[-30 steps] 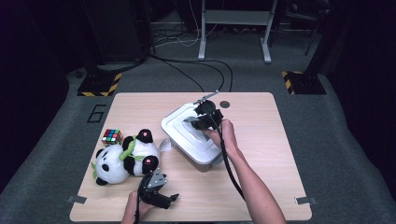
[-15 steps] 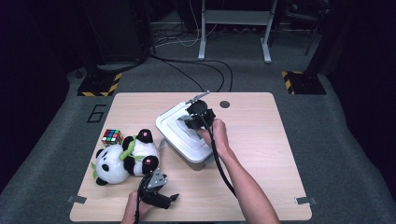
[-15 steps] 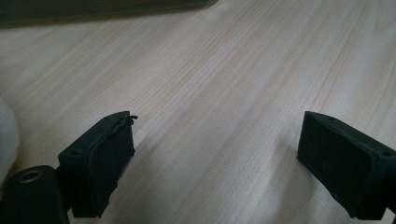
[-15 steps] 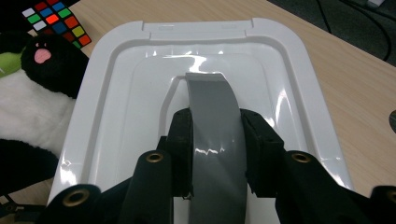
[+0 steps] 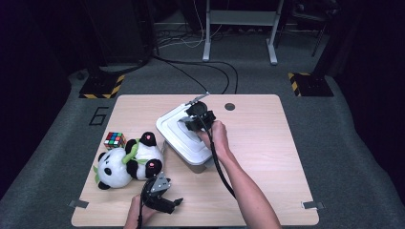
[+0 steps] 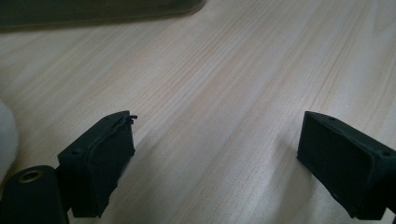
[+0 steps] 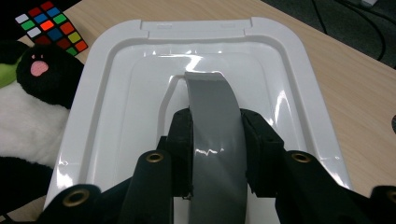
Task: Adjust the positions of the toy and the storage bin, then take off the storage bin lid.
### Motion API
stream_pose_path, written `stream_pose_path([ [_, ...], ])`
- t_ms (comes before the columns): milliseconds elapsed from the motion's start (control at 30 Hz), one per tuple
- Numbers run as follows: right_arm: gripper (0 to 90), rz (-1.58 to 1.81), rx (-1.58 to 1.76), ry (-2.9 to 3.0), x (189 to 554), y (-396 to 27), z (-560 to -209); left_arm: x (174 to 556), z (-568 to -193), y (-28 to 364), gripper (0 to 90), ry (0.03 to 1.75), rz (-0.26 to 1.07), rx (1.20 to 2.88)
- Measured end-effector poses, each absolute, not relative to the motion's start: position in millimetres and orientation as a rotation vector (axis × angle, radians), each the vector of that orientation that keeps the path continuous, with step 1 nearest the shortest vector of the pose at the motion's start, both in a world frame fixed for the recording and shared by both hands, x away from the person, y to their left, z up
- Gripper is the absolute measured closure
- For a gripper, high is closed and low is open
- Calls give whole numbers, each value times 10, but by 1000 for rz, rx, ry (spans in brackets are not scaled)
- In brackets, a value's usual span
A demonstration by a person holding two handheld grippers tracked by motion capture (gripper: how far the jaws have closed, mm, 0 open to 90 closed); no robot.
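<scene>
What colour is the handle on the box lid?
Grey. The handle on the white lid shows best in the right gripper view.

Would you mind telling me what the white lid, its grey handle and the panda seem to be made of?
The lid looks like glossy moulded plastic: bright reflections, smooth stepped ridges. The grey handle, which the right gripper clamps, seems smooth plastic too, with a softer sheen. The panda looks like plush fabric: fuzzy, matte.

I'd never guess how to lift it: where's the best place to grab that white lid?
By the grey handle arching over the middle of the lid. Come from above, one jaw on each side of it, as the right tongs do now; the rest of the lid is flat and wide.
</scene>
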State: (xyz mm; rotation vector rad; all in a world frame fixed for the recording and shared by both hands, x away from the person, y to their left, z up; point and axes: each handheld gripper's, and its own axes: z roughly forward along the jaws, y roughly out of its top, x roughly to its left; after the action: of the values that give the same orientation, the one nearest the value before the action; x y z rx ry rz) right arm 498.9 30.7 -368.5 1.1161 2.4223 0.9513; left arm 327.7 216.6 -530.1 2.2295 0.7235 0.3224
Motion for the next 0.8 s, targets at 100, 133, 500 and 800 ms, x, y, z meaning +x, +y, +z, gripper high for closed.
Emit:
stream_pose_path([
  [100,668,951,1123,2420,4990,325,-3687,3277,-5300,2166,104,723,322,2230],
  [133,668,954,1124,2420,4992,331,-3687,3277,-5300,2166,104,724,322,2231],
  [500,668,959,1110,2415,4990,336,-3687,3278,-5300,2167,106,725,321,2230],
  [800,670,952,1066,2417,4976,343,-3658,3276,-5300,2167,108,728,326,2228],
])
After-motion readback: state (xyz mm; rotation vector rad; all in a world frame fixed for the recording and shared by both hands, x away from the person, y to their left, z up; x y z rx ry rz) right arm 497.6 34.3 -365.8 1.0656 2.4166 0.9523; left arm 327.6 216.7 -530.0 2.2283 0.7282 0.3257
